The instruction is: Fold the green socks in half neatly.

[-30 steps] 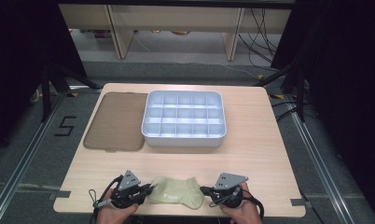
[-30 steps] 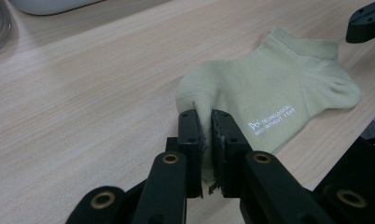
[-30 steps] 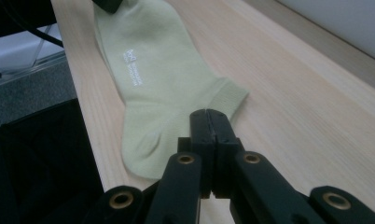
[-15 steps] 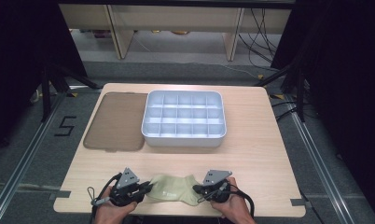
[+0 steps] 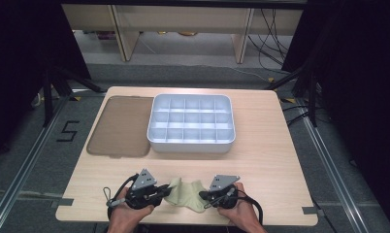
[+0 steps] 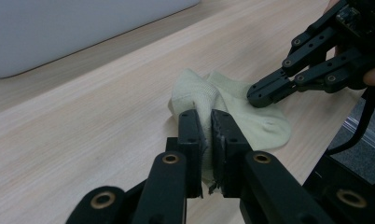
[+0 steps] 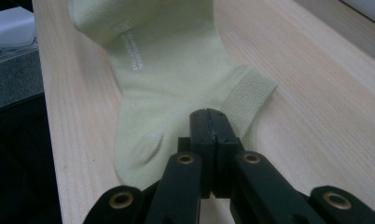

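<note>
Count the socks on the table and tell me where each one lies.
1. A pale yellow-green sock lies at the table's near edge, pinched between the left gripper and right gripper. A second one folded inside it could be hidden.

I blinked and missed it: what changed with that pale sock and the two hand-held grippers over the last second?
The right gripper moved inward toward the left gripper, bunching the pale green sock into a shorter, raised hump between them. Both keep their jaws shut on the sock. The white compartment tray, brown lid and table stayed put.
</note>
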A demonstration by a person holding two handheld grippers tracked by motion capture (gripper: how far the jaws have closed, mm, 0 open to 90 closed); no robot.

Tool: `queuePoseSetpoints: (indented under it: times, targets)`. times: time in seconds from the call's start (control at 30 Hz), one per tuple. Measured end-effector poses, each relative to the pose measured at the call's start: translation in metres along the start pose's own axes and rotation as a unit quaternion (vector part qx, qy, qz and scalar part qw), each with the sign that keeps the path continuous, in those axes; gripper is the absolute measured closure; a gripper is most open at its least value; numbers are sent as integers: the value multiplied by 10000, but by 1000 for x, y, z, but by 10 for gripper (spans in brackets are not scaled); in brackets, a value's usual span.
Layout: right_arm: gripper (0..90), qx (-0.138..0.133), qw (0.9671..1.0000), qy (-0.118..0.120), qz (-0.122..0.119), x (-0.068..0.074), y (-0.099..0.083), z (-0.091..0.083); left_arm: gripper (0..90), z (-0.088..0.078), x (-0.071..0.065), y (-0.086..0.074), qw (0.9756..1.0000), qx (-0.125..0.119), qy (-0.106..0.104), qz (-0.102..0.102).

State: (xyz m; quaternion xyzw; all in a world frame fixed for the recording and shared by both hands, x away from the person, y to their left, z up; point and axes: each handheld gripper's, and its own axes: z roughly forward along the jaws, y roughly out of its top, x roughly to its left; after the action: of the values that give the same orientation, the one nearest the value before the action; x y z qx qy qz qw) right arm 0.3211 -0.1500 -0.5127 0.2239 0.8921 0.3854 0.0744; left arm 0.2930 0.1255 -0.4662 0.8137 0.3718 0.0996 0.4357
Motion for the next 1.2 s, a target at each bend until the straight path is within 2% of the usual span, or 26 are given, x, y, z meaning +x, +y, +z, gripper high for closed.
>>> queuePoseSetpoints:
  times: [0.03, 0.1, 0.3, 0.37, 0.4, 0.47, 0.5, 0.53, 0.57, 0.63, 0.67, 0.8, 0.83, 0.93, 1.07, 1.13, 1.17, 1.2]
  targets:
    - [900, 3, 10000, 3, 17, 0, 0, 0, 825, 3, -2, 1, 9999, -79, -17, -88]
    - [900, 7, 10000, 12, 20, 0, 0, 0, 825, 5, -1, 4, 10000, -3, -12, -27]
    - [900, 21, 10000, 6, 86, 0, 0, -1, 825, 15, -4, 11, 10000, -5, 9, -69]
    - [900, 20, 10000, 9, 90, 0, 0, 0, 824, 18, -6, 13, 10000, 32, -76, -10]
    - [900, 19, 10000, 7, 91, 0, 0, 0, 824, 20, -7, 13, 9999, -17, -108, -61]
    - [900, 6, 10000, 3, 80, 0, 0, 0, 824, 23, -8, 15, 9999, 30, -101, 30]
    - [900, 2, 10000, 1, 83, 0, 0, 0, 824, 25, -9, 15, 9999, 5, -104, -34]
    - [900, 1, 10000, -1, 86, 0, 0, 0, 824, 25, -9, 15, 9999, 66, -91, 23]
    - [900, -8, 9999, 6, 101, 0, 0, 0, 824, 28, -10, 15, 9999, 85, -74, -18]
    - [900, -14, 9999, 46, 164, 0, 0, -1, 824, 28, -10, 15, 9998, 132, -94, 75]
    - [900, -102, 9998, 68, 157, 0, -1, 0, 824, 29, -10, 15, 9998, 126, -91, 87]
    - [900, -181, 9997, 34, 165, -4, 2, -8, 824, 30, -11, 13, 9998, 152, -97, 34]
    - [900, -232, 9995, -3, 214, -7, 2, -14, 823, 30, -11, 13, 9997, 180, -94, 146]
    - [900, -237, 9994, -63, 248, -10, 1, -19, 824, 30, -12, 13, 9998, 183, -52, 89]
    - [900, 8, 9994, -17, 335, -11, -6, -19, 823, 31, -15, 15, 9997, 191, -108, 135]
    - [900, 49, 9991, 49, 419, -10, -7, -17, 824, 32, -17, 16, 9996, 192, -146, 150]
    - [900, 35, 9995, 5, 324, -11, -6, -16, 823, 33, -17, 16, 9996, 217, -109, 162]
    - [900, 48, 9994, 6, 331, -11, -5, -16, 823, 35, -19, 17, 9995, 243, -126, 171]
